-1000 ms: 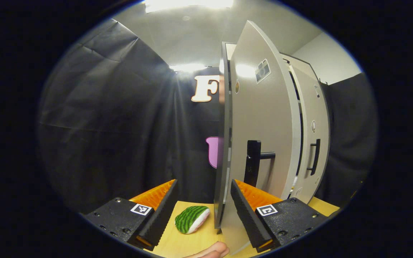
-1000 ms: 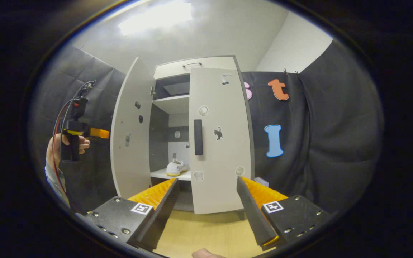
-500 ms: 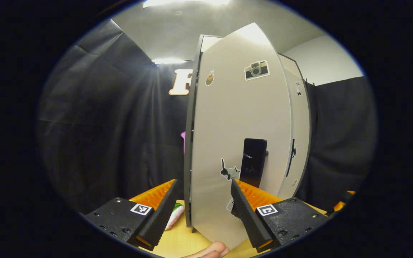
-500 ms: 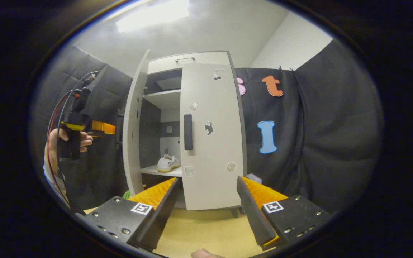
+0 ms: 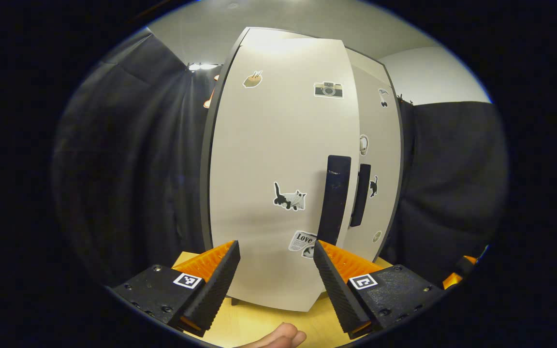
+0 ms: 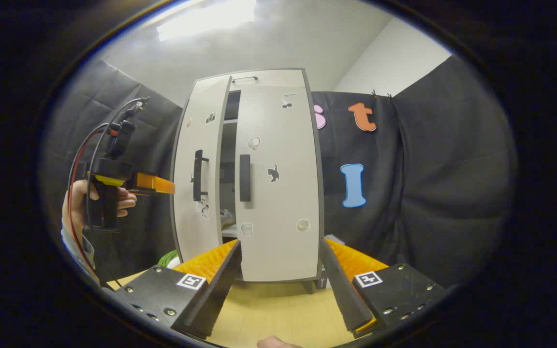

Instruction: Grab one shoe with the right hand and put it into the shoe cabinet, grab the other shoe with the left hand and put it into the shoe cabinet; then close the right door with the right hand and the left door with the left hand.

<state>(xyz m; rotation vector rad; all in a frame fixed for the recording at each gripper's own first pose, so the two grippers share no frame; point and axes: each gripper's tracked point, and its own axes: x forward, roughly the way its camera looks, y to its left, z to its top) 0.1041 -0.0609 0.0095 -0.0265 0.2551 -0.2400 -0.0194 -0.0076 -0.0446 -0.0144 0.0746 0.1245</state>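
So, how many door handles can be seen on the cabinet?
2. One black handle is on the left door, still slightly ajar; the other handle is on the shut right door. None seems hidden.

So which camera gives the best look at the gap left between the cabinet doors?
The right gripper view: it faces the cabinet, showing the left door ajar beside the shut right door. The left gripper view sees that left door obliquely, gap barely visible.

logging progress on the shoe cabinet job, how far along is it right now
Done: a shoe shows on the shelf through the gap, and the right door sits flush on the cabinet. In hand: the left door is nearly shut but ajar, with the open left gripper at its outer face. Left: push that door fully closed. The right gripper is open and holds nothing.
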